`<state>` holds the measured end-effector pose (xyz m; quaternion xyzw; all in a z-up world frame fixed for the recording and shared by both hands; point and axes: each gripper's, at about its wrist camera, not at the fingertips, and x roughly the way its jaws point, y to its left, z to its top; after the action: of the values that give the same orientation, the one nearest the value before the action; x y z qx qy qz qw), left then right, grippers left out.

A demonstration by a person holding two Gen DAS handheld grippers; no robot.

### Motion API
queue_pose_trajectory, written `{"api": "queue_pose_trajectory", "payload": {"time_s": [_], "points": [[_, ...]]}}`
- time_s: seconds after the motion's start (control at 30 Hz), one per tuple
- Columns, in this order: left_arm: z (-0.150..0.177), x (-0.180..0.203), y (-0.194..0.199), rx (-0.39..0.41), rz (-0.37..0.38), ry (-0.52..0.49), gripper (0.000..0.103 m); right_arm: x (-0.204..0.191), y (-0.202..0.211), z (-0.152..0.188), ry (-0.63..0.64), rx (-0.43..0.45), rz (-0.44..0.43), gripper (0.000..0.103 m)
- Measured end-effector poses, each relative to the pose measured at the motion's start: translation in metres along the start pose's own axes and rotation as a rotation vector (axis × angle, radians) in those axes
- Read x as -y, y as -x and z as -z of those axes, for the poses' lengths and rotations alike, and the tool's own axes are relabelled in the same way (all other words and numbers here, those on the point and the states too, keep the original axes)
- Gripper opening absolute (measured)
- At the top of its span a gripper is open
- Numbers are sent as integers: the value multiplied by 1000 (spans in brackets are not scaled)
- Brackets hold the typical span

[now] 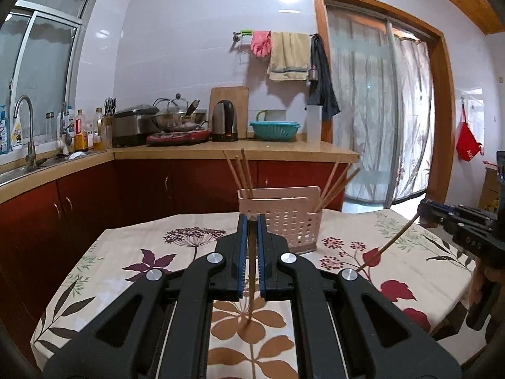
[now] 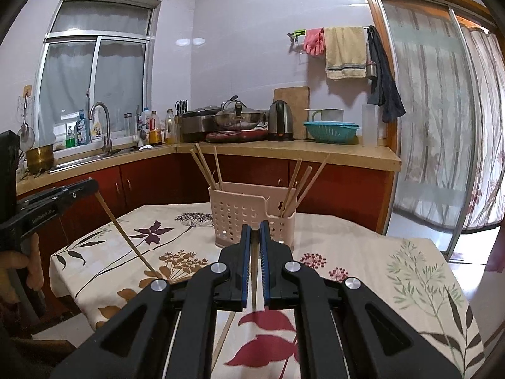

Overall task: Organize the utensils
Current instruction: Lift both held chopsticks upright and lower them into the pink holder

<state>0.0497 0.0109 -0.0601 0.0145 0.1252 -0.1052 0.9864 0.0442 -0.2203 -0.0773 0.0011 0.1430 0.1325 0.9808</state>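
A pink perforated utensil holder stands on the floral-cloth table, with several wooden chopsticks upright in its left and right compartments. My left gripper is shut on a wooden chopstick that hangs down to the cloth. It shows from the side in the right wrist view, its chopstick slanting to the table. My right gripper is shut on another chopstick, also seen in the left wrist view.
Another chopstick lies on the cloth under my right gripper. Behind the table a counter carries a wok, kettle, cutting board and teal colander. A sink with tap is at left, a curtained sliding door at right.
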Motion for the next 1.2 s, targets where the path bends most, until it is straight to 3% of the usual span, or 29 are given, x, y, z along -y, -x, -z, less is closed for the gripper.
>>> {"api": "queue_pose_trajectory", "payload": {"time_s": [0.27, 0.83, 1.2], "points": [[-12, -8, -29, 4, -42, 16, 7, 4, -26, -18, 8, 7, -5, 7], [-29, -18, -47, -2, 3, 44, 7, 5, -43, -32, -8, 13, -18, 7], [-80, -1, -48, 108, 78, 12, 7, 15, -40, -77, -34, 110, -64, 7]]}}
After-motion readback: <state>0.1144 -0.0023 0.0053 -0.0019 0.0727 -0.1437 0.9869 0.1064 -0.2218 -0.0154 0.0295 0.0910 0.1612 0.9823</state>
